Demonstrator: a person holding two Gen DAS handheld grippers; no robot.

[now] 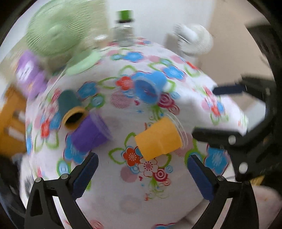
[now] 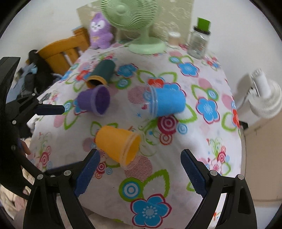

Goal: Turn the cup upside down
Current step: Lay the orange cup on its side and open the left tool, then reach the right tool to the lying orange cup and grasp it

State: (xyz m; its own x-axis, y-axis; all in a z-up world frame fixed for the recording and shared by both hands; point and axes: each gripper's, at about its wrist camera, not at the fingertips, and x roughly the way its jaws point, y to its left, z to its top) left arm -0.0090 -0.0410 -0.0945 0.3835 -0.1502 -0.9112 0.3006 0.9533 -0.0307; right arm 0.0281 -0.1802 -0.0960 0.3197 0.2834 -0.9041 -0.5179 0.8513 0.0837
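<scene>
- Left gripper [image 1: 141, 173]: jaws stood wide apart, nothing between them; hovered above the floral tablecloth [image 2: 202, 141]; its view smeared with motion.
- Dark green cup [image 2: 101, 73]: lay on its side at the far left of the table, yellow-rimmed mouth toward us; touching the purple cup or nearly so.
- Purple cup [image 2: 94, 100]: on its side, mouth turned rightward; just beside the green one.
- Orange cup [image 2: 117, 145]: on its side near the front, mouth to the right and slightly toward us; closest to both grippers, between and just beyond the right gripper's fingers.
- Blue cup [image 2: 166, 103]: on its side past the orange one, rim to the left.
- Right gripper [image 2: 140, 173]: jaws spread open, empty; aimed at the orange cup.
- Background: green fan [image 2: 131, 13]; purple plush toy [image 2: 100, 33]; glass jar with green lid [image 2: 199, 41]; white fan [image 2: 264, 98] off the right edge.
- Step judged: approach, no cup yet grasped; the orange cup seemed the likely target; next would call for closing on its body, lifting, turning mouth down, setting it on the rim.
</scene>
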